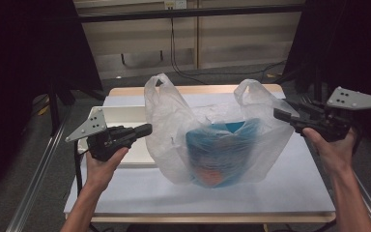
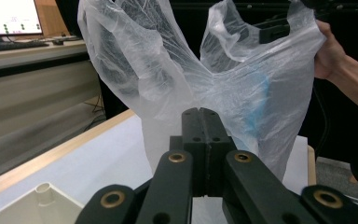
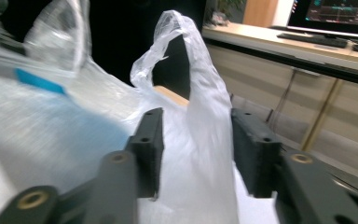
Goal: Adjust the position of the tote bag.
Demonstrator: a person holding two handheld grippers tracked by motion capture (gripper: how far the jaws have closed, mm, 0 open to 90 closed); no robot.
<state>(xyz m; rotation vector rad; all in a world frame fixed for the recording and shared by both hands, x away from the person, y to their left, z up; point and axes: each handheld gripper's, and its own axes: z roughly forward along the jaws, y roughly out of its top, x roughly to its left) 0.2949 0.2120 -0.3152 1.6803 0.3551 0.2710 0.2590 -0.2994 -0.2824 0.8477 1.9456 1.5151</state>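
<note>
A thin white plastic bag [image 1: 212,135] stands in the middle of the table with both handles up. Through it a blue rounded object [image 1: 217,145] shows, with something orange [image 1: 207,176] beneath. My left gripper [image 1: 147,128] is held level at the bag's left side. Its jaws [image 2: 200,116] are shut with nothing between them, and the bag [image 2: 223,84] rises just beyond their tips. My right gripper [image 1: 279,115] is at the bag's right handle. In the right gripper view its jaws [image 3: 198,121] stand apart with the handle [image 3: 205,107] hanging loose between the pads, not pinched.
A shallow white tray [image 1: 121,113] lies on the table [image 1: 198,198] left of the bag, under my left hand; its corner [image 2: 37,200] shows in the left gripper view. Dark frame posts stand at both sides of the table. A desk with monitors is behind.
</note>
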